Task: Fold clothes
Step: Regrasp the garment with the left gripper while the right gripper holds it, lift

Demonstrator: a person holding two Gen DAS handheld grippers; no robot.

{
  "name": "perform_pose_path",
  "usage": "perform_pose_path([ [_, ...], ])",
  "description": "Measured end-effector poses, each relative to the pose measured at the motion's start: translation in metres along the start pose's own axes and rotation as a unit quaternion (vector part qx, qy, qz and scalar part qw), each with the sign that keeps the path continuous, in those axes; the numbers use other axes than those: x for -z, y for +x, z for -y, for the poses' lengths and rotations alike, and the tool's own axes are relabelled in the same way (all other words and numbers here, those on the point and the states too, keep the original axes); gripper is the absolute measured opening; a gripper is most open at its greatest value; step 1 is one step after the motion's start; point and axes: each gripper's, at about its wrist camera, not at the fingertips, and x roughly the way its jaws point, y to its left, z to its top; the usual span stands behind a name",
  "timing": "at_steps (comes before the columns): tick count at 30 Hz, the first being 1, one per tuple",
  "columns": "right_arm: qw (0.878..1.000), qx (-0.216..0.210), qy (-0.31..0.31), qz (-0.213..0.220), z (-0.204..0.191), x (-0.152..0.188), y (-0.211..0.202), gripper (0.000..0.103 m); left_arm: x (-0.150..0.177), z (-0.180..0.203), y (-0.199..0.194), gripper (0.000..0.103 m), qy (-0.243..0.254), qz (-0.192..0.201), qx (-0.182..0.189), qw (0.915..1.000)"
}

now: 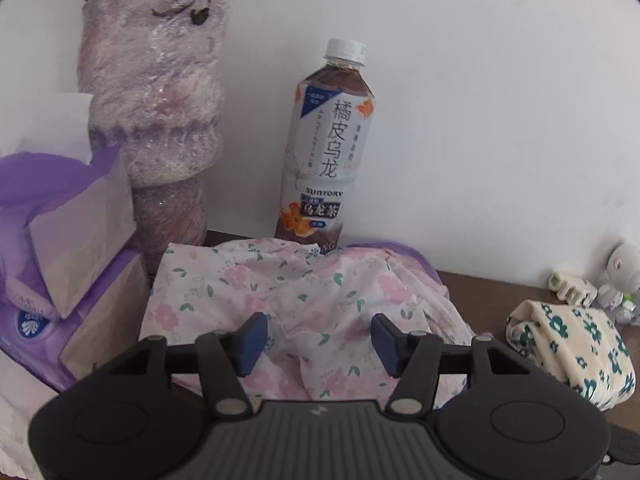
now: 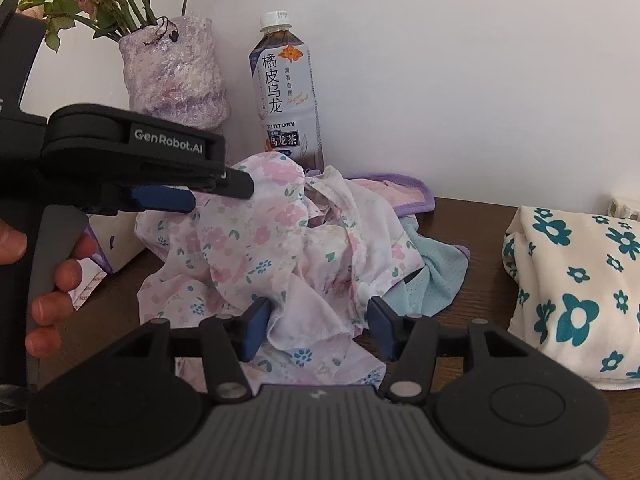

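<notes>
Thin pink floral cloth lies crumpled in a heap on the brown bench, in front of a tea bottle and a wrapped vase, with a pale blue piece beneath it and a folded cream garment well apart to the right. Such fabric is judged light, limp and prone to bunching; an outer hem or corner would be the better hold than the wadded middle. Left tool is wide open above the heap, gripping nothing. Right tool is likewise wide open, a fold of the cloth lying between its pads; contact cannot be told.
</notes>
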Motion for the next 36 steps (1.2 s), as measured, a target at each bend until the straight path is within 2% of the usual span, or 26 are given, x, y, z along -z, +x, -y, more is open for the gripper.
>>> perform_pose_path([
  [2,1.000,0.000,-0.002,0.001,0.000,0.000,0.000,0.055,0.003,0.000,0.003,0.051,-0.004,0.000,-0.003,1.0000],
  [3,1.000,0.000,-0.002,0.001,0.000,0.000,0.000,0.055,0.004,0.000,0.004,0.037,-0.007,0.000,-0.004,1.0000],
  [5,1.000,-0.001,-0.005,0.002,0.000,0.001,0.001,0.055,0.006,0.001,0.006,0.021,-0.006,0.000,-0.006,1.0000],
  [7,1.000,-0.007,-0.009,0.003,-0.002,0.002,0.000,0.045,0.007,0.002,0.005,0.015,0.002,0.003,-0.005,1.0000],
  [8,1.000,-0.011,-0.011,0.004,-0.002,0.002,0.000,0.034,0.007,0.002,0.004,0.009,0.004,0.005,-0.003,1.0000],
  [9,1.000,-0.015,-0.012,0.004,-0.003,0.002,0.000,0.023,0.006,0.001,0.002,0.008,0.002,0.008,-0.001,1.0000],
  [11,1.000,-0.018,-0.022,0.007,-0.007,0.003,-0.002,0.013,0.004,-0.002,-0.002,0.006,-0.001,0.015,0.004,0.9999],
  [15,0.999,-0.018,-0.044,0.018,-0.015,0.002,-0.009,0.005,-0.001,-0.003,-0.013,0.003,0.011,0.026,0.009,0.9995],
  [21,0.998,-0.015,-0.050,0.043,-0.019,-0.010,-0.033,0.004,-0.012,0.009,-0.049,0.003,0.050,0.056,0.015,0.9970],
  [25,0.997,-0.004,-0.048,0.066,-0.020,-0.021,-0.062,0.004,-0.022,0.027,-0.088,0.003,0.071,0.083,0.028,0.9936],
  [36,0.987,0.033,-0.051,0.151,-0.037,-0.053,-0.193,0.003,-0.032,0.067,-0.223,0.002,0.077,0.153,0.076,0.9823],
])
